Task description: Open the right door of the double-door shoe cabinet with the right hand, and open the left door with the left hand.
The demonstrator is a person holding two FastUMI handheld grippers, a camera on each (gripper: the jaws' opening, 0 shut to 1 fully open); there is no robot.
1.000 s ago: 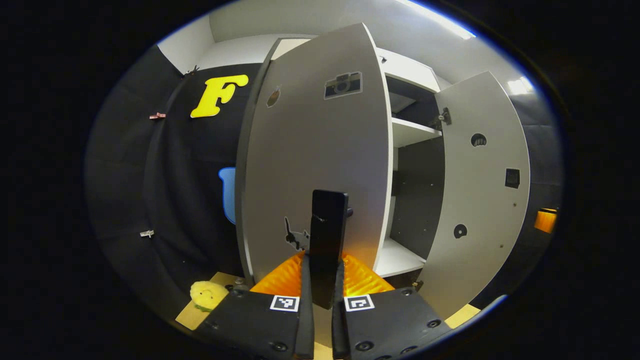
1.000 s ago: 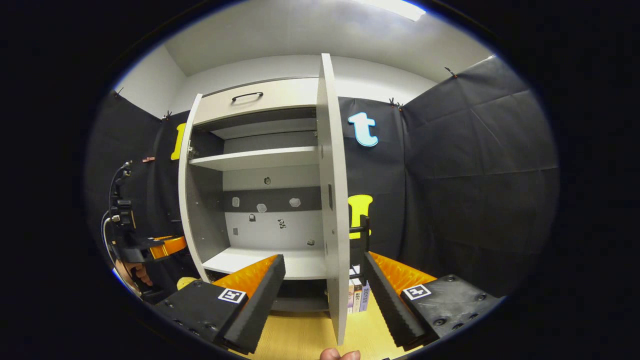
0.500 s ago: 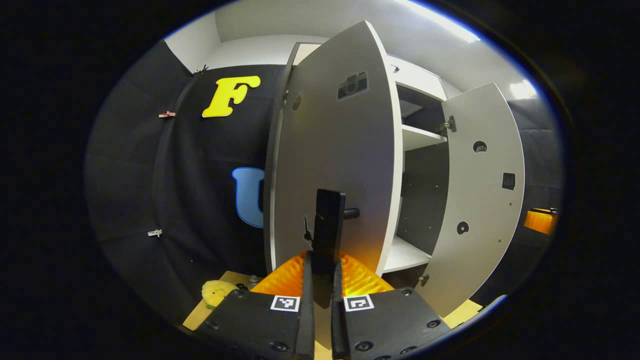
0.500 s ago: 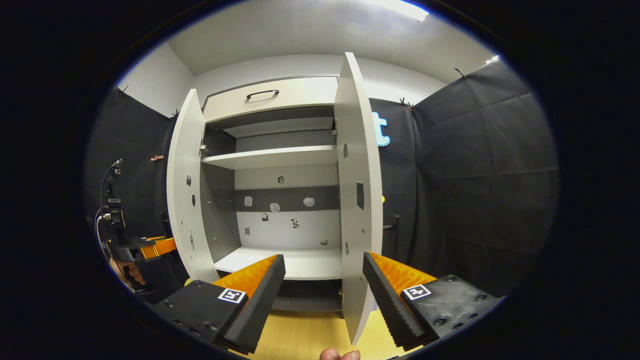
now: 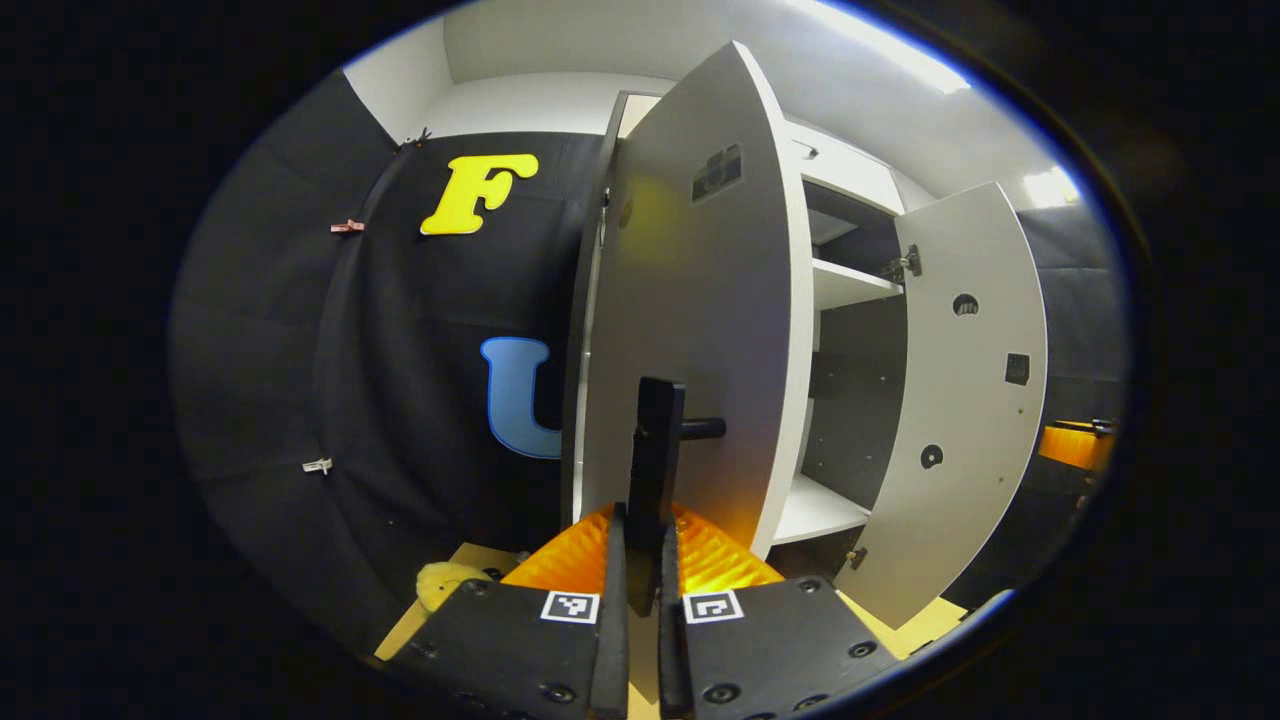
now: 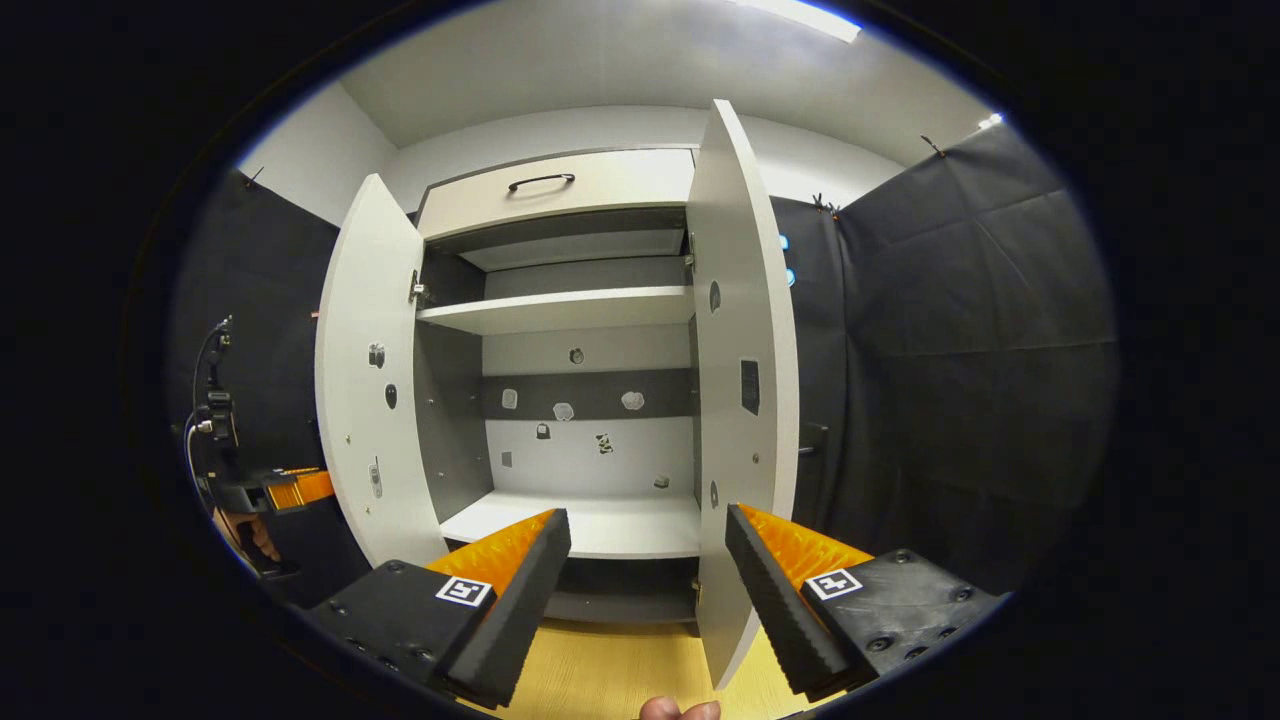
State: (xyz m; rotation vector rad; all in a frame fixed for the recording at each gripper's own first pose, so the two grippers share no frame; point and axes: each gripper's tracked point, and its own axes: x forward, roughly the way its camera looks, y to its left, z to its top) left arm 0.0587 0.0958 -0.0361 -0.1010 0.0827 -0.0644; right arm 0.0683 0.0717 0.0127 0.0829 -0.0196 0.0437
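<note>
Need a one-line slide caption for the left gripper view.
Left gripper shut on the left door's handle, left door swung wide, right door open.

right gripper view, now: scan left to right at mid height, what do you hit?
Left gripper held in a hand → left door, swung open → cabinet interior with its upper shelf → right door, swung open → right door's handle → black cloth wall.

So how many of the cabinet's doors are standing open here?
2. In the right gripper view the left door is swung out on the left, the right door on the right. None look hidden.
</note>
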